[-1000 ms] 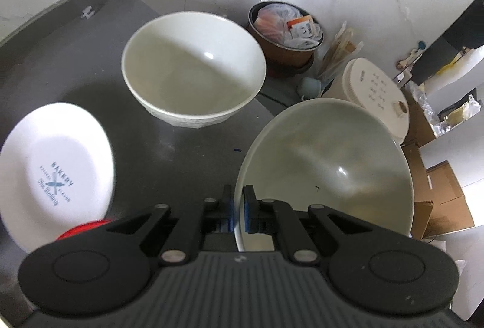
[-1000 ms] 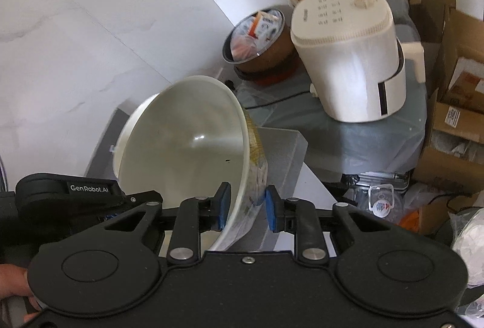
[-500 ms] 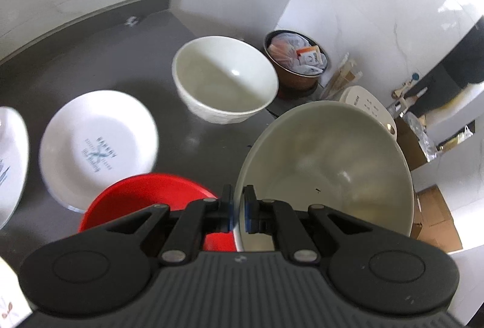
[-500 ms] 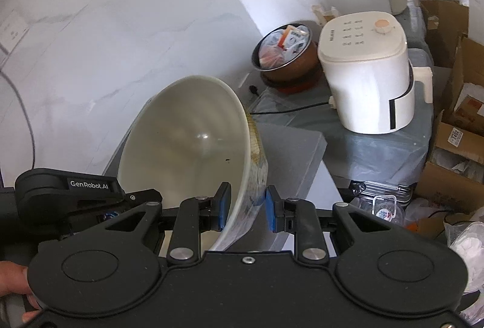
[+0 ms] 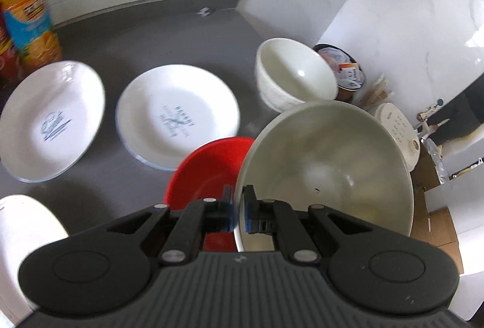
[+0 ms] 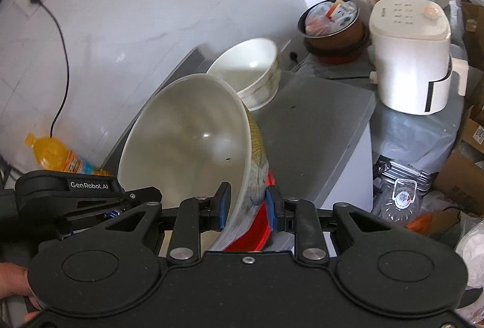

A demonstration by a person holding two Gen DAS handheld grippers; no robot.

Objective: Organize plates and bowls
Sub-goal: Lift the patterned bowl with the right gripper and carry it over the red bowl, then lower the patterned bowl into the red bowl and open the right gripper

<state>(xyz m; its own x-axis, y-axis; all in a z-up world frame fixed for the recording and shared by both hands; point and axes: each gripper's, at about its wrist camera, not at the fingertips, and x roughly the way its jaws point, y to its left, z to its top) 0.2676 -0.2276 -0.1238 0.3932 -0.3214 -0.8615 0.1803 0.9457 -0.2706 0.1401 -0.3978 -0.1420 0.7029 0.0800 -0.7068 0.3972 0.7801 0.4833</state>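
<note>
Both wrist views look down close along their fingers from opposite rims of 1 shared large bowl [image 5: 326,170] [image 6: 187,146].

**Both grippers clamped on one bowl rim**

The left gripper [image 5: 238,211] has its blue-padded fingers [image 5: 248,213] drawn almost together, pinching the near rim of the bowl [image 5: 326,173]. The right gripper [image 6: 247,208] grips the same bowl's wall on the other side, one pad inside and one outside, its jaws set wider over the tilted wall. In the right wrist view the left gripper reaches in low from the left edge, and part of a hand [image 6: 13,281] shows behind it at the frame's lower left.
</note>
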